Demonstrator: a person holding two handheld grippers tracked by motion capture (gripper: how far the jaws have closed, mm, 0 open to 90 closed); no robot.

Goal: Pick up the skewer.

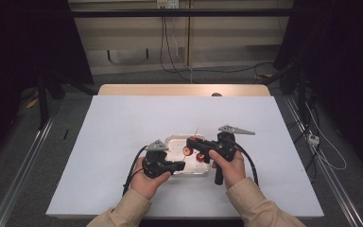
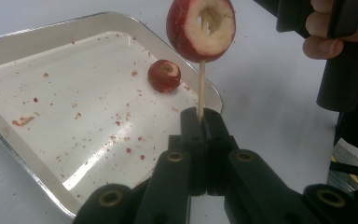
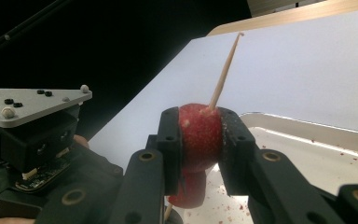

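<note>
Wooden skewer (image 2: 201,86) is pinched at its lower end between the pressed-together jaws of the left gripper (image 2: 200,122), rising straight up from them over the tray's (image 2: 42,35) near edge. Just above, the right gripper (image 3: 200,140) clamps a red fruit (image 3: 199,137) already threaded on that stick, another sitting beneath it. So the skewer's long axis runs from left jaws up through the held fruit. Farther back, one loose fruit (image 2: 164,75) lies by the tray's right rim.
</note>
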